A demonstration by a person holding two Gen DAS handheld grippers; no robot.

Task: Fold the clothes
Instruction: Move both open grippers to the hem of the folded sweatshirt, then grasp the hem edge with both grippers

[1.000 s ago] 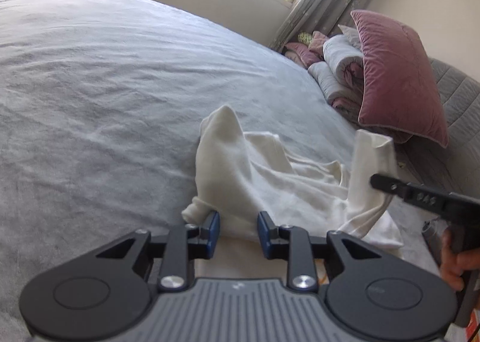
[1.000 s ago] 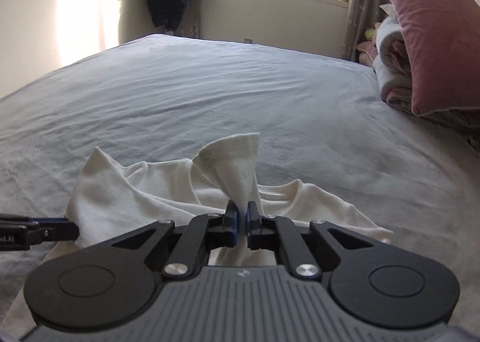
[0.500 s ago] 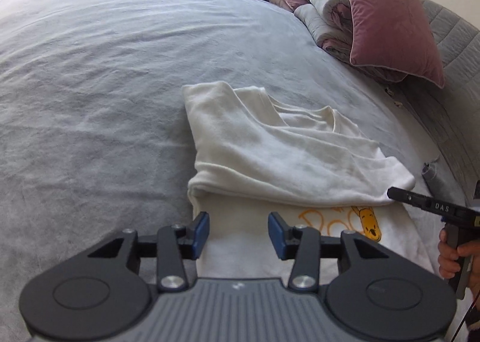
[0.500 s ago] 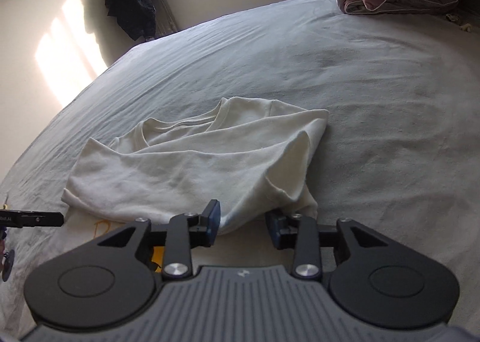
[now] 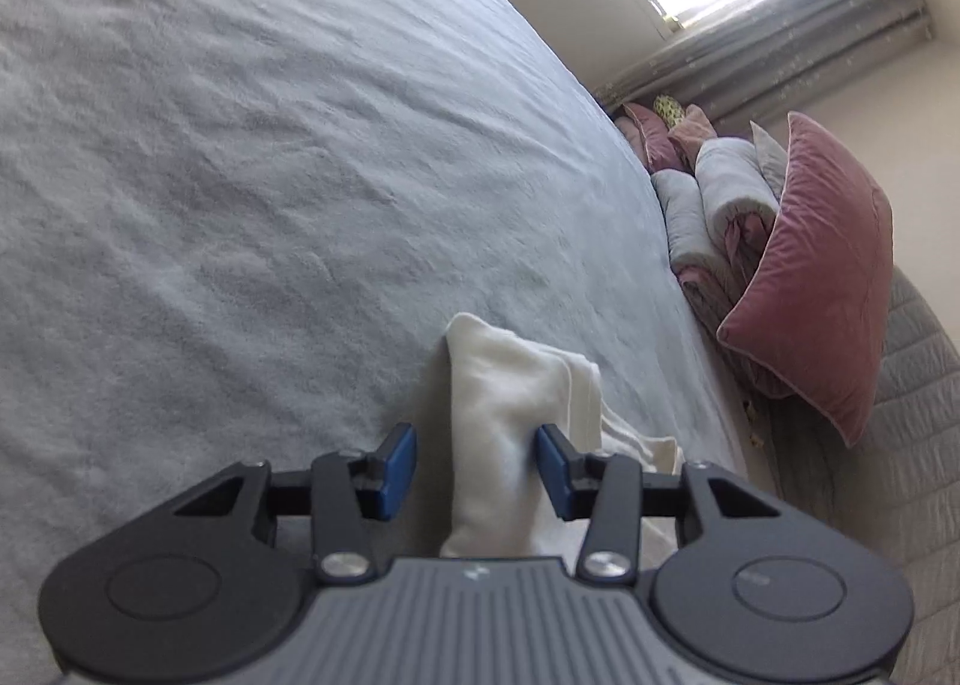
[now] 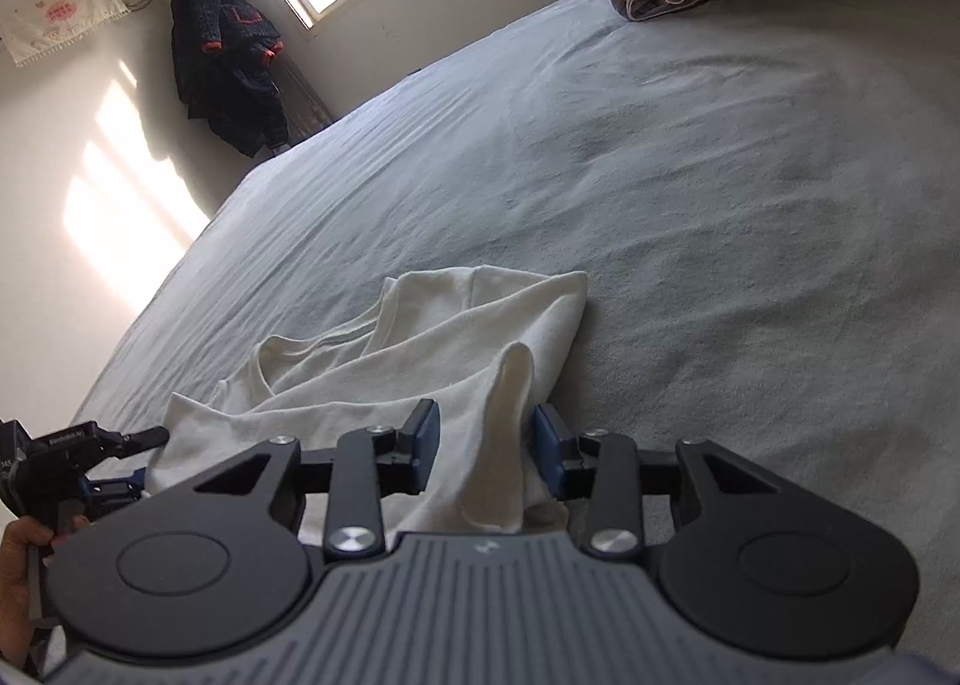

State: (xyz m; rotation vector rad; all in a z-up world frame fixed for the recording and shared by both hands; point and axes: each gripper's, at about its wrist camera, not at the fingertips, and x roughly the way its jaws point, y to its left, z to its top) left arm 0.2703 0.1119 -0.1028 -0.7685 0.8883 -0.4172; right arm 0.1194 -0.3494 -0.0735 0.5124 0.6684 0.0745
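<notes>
- The cream shirt (image 6: 420, 361) lies rumpled and partly folded on the grey bed (image 6: 720, 175), near its front edge, well apart from the pink pillow (image 5: 828, 277)
- Left gripper (image 5: 477, 466): jaws spread; a raised fold stands between the pads, unpinched
- Right gripper (image 6: 486, 451): jaws likewise spread around a fold; a hand (image 6: 24, 550) shows at the left
</notes>
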